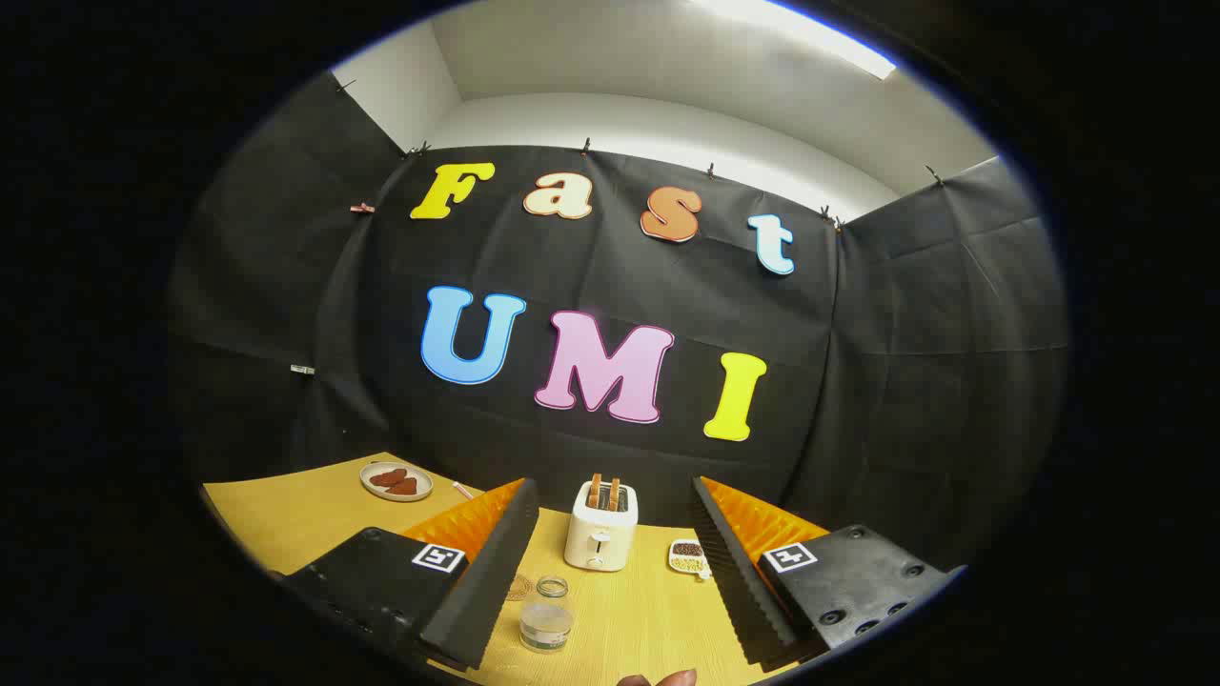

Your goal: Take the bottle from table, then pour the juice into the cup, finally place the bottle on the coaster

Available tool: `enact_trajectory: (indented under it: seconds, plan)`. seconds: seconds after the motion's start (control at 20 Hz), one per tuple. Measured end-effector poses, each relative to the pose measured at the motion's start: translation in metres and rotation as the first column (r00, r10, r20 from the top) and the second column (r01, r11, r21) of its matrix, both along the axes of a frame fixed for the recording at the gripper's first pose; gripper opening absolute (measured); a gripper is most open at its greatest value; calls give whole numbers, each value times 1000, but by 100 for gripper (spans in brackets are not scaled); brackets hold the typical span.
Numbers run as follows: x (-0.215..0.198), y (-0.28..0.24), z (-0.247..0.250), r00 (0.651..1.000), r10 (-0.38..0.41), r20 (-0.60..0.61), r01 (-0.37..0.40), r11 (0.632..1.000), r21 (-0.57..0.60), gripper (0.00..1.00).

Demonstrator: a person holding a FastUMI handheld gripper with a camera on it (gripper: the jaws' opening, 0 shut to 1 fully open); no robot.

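Two fingers of our gripper (610,591) stand spread wide with nothing held between them, hovering above the wooden table (286,514). Between the fingers, hugging the left one at about seven o'clock, we see a clear cup (545,626) upright; just beyond it sits a small glass jar (552,586), and a round woven coaster (518,587) peeks out from behind the left finger. We cannot make out the bottle. Straight ahead at twelve o'clock stands a white toaster (600,526) with toast in its slots, a small dish (688,558) at its right. Far off at ten o'clock lies a plate (396,481) with reddish pieces
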State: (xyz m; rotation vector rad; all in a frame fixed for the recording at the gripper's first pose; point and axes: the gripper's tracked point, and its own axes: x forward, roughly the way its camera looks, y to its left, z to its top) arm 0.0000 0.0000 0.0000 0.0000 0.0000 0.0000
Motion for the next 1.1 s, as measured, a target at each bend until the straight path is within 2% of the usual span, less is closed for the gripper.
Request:
enact_trajectory:
  seconds: [0.6,1.1]
  plan:
    - [-3,8,5,999,21,27,-21,1000,11,97]
    - [-15,25,6,995,69,73,-71,997,23,97]
